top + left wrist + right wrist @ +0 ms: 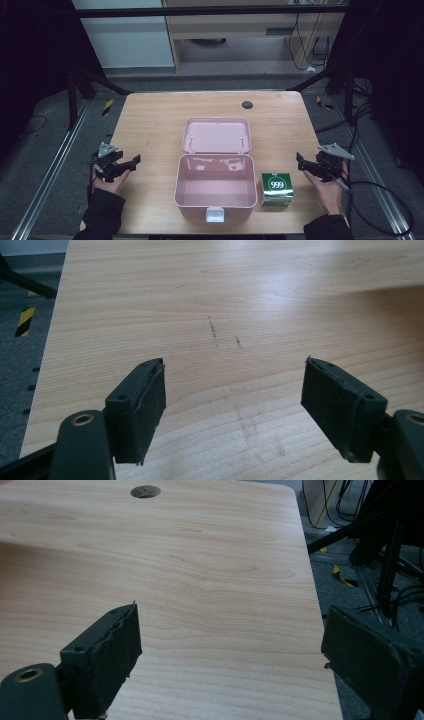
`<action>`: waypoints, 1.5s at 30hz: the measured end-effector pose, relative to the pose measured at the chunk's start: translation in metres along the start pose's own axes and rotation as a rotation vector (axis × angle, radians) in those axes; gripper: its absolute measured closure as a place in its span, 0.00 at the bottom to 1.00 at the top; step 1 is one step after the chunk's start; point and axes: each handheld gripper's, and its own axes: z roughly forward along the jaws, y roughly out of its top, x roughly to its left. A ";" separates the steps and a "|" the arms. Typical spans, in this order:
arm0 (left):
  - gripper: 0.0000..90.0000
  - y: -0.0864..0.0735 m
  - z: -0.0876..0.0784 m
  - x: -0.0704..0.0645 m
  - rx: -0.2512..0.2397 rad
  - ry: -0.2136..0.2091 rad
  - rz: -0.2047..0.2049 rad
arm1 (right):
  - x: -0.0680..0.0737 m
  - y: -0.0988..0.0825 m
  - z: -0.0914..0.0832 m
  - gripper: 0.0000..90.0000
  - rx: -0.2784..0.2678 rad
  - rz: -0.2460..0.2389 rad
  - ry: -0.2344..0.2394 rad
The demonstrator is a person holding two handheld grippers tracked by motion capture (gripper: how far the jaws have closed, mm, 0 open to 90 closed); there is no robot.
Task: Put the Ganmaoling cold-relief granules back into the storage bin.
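Observation:
A pink plastic box (pixel 216 187) sits open in the middle of the wooden table (pixel 150 120), its lid (pixel 216 135) laid back flat behind it. A small green and white carton marked 999 (pixel 276 189) stands just right of the box. My left gripper (pixel 131 162) hovers at the table's left edge, jaws open and empty; its own view has the two black pads (pixel 145 405) wide apart over bare wood. My right gripper (pixel 301 161) is at the table's right edge, right of the carton, open with nothing between its pads (pixel 112 652).
A dark round cable hole (pixel 247 104) lies near the table's far edge, also seen as the hole (pixel 145 491) in the right gripper view. Black frame legs and cables stand on the grey floor (pixel 50 165) to both sides. Bare wood surrounds the box.

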 end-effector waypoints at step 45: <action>0.28 -0.001 0.006 -0.007 0.044 -0.002 0.047 | 0.032 0.088 -0.042 0.19 -0.053 -0.262 0.211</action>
